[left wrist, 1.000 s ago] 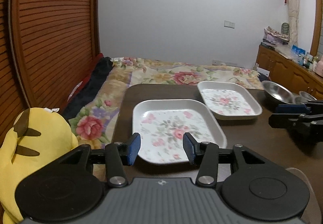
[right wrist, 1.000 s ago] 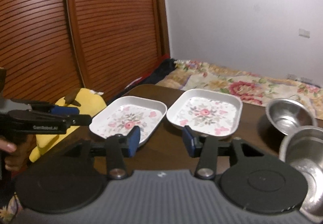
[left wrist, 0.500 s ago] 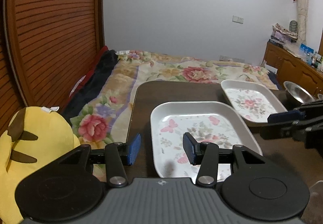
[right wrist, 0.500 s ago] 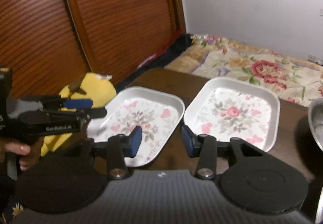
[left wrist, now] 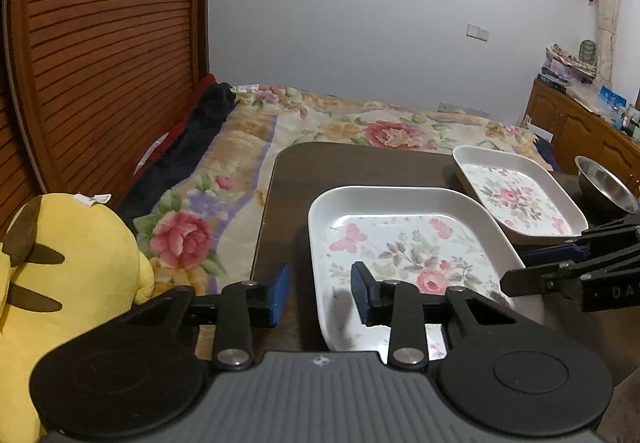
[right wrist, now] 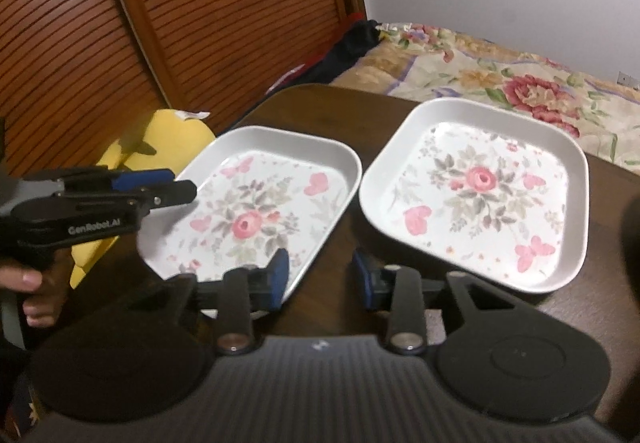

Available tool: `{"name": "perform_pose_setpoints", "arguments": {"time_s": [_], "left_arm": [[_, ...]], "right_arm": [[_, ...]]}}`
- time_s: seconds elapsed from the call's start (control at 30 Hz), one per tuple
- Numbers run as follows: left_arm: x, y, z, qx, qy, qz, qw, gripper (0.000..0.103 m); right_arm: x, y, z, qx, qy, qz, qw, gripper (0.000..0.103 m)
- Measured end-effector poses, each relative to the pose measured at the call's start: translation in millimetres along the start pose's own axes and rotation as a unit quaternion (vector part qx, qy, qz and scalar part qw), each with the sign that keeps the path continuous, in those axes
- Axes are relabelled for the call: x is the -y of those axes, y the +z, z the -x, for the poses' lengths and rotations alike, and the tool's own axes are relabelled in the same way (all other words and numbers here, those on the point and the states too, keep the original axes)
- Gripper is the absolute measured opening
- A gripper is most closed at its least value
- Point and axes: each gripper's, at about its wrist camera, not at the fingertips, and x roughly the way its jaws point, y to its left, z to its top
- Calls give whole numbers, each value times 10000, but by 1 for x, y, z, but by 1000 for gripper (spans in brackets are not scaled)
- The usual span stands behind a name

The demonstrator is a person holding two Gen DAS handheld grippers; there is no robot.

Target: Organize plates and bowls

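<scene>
Two white rectangular plates with a floral print lie side by side on the dark table [left wrist: 340, 167]. At the left rim of the near plate [left wrist: 400, 243] my left gripper [left wrist: 320, 293] is closing, with the rim between its blue pads and neither pad touching. From the other side, my right gripper [right wrist: 320, 275] is closing over the same plate [right wrist: 260, 211] at its near right edge, a gap still showing. Each gripper appears in the other's view: right gripper [left wrist: 516, 269], left gripper [right wrist: 184, 185]. The far plate [left wrist: 516, 195] [right wrist: 480, 187] lies untouched. A steel bowl [left wrist: 604, 187] stands at the far right.
A yellow plush toy [left wrist: 68, 255] sits off the table's left edge. Beyond the table lies a bed with a floral blanket [left wrist: 320, 115], and a slatted wooden door [left wrist: 100, 63] lines the left. A wooden cabinet [left wrist: 580, 131] stands at the right. A person's hand [right wrist: 32, 283] holds the left gripper.
Both grippers have come down and closed in on the near plate from opposite sides, and their jaws have narrowed. The steel bowls have dropped out of the right wrist view.
</scene>
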Motion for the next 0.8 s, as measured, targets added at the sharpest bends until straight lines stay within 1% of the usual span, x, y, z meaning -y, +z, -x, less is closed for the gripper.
{"name": "perform_pose_setpoints", "arguments": {"time_s": [0.03,0.1,0.2,0.27,0.4,0.5,0.6,0.8], "left_arm": [[0,0,-1,-10,-7,3,10000,32],[0,-1,-1,-21,-6,4,10000,29],[0,-3,-3,-107,-63,21,9999,26],[-1,-5,-2,-96,-84,40,9999,26],[0,-7,2,-136,-195,75,9997,17],[4,-8,6,-189,-122,-9,9997,15],[5,-9,15,-143,-105,13,9998,15],[9,-6,39,24,-136,-15,9999,15]], "right_arm": [[0,0,0,8,31,2,10000,29],[0,1,0,7,24,-16,10000,23],[0,1,-1,-2,52,-28,10000,20],[1,1,-2,-19,88,-90,9999,19],[-1,1,-3,-43,123,-148,9998,19],[-3,0,-4,-61,150,-145,9998,18],[-7,-3,-1,-89,115,-64,9999,17],[-14,-7,20,160,112,-28,9998,17]]}}
